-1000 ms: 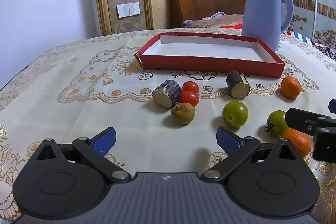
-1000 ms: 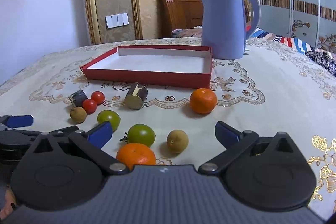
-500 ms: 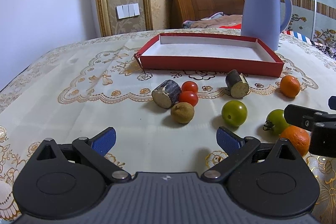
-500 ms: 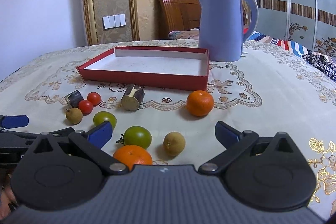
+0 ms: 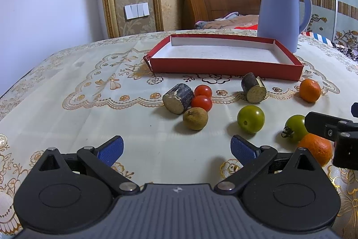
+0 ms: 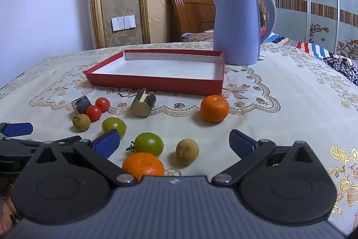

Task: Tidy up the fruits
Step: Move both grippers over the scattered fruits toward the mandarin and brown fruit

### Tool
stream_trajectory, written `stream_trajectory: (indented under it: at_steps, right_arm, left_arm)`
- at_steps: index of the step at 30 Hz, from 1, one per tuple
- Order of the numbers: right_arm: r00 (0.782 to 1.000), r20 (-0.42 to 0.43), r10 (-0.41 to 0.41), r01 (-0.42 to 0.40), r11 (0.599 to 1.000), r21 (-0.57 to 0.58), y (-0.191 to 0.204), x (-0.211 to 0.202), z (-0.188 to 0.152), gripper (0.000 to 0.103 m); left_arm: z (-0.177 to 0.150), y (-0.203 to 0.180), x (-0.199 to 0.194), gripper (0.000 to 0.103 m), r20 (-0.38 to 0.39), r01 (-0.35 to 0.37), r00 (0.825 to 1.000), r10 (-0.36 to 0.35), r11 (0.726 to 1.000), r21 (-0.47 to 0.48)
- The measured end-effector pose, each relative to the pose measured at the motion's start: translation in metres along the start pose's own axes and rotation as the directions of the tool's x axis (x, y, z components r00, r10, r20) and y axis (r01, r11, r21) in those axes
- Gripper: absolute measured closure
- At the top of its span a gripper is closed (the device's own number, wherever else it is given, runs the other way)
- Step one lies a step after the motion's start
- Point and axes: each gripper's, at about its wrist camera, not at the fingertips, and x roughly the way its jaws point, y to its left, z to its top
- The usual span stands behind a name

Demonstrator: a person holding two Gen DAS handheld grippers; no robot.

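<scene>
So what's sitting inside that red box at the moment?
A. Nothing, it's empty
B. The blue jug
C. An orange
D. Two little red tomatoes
A: the red box shows only its bare white floor, while the tomatoes, oranges and other fruit lie on the tablecloth in front of it, and the blue jug stands behind it.

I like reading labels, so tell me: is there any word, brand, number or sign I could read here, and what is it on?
No readable words or numbers in either view.
Left tongs: a small pale emblem on the body, a logo shape, no letters.
Right tongs: the same small emblem, no letters.
Blue kettle: a faint mark near the top, too small and blurred to read.
Red tray: plain, no print visible.
</scene>
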Motion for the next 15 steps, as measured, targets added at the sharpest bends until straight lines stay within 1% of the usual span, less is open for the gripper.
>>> stream_trajectory:
  at_steps: [4,9,15]
  right_arm:
    - [1.0,-0.003,0.003,-0.003,1.0,-0.004,-0.001,-0.002,-0.002,0.0]
    - [1.0,-0.002,0.028,-0.028,1.0,-0.014,-0.002,-0.008,-0.005,0.0]
    - [1.0,0.007,0.027,-0.027,0.999,-0.023,-0.002,-0.012,-0.007,0.0]
  left_arm:
    - [-0.001,0.0,-0.001,0.0,0.002,-0.001,1.0,0.001,1.0,0.002]
    - [-0.001,0.0,-0.002,0.0,-0.001,-0.003,1.0,0.003,1.0,0.003]
    - [-0.002,0.0,-0.001,0.0,-0.009,-0.001,1.0,0.001,1.0,0.003]
